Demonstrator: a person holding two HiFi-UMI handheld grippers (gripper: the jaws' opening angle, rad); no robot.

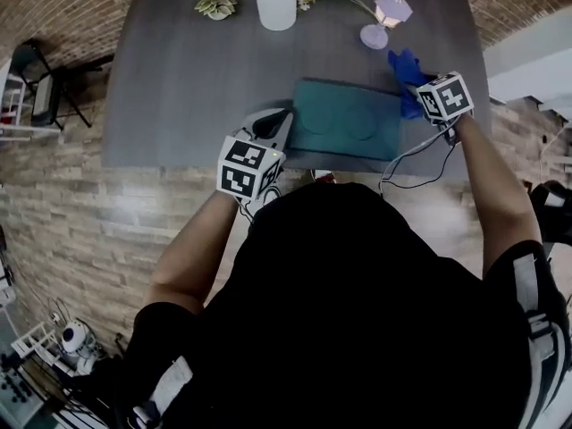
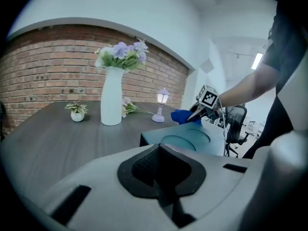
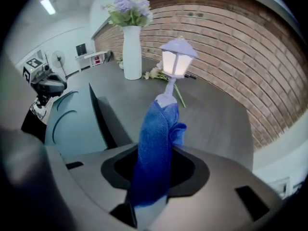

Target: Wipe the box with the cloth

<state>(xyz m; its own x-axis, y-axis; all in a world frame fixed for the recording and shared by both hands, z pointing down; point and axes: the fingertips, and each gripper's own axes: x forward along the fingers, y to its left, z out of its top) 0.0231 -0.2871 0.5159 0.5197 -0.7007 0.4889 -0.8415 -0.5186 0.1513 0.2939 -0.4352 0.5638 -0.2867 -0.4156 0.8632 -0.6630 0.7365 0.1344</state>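
A teal box [image 1: 344, 119] with two round recesses in its lid lies near the front edge of the dark table [image 1: 197, 79]. My right gripper [image 1: 418, 95] is at the box's far right corner, shut on a blue cloth [image 1: 407, 68] that sticks out beyond the jaws. In the right gripper view the cloth [image 3: 156, 143] stands pinched between the jaws of the right gripper [image 3: 154, 160], with the box [image 3: 72, 124] to the left. My left gripper [image 1: 271, 130] sits shut just off the box's left end, holding nothing. From the left gripper [image 2: 161, 150] the box [image 2: 185, 141] lies just ahead.
At the table's back stand a white vase [image 1: 276, 0] with flowers, a small potted plant [image 1: 216, 4] and a little lilac lamp [image 1: 386, 18]. A cable [image 1: 411, 164] hangs off the front edge by the right arm. Wooden floor and brick wall surround the table.
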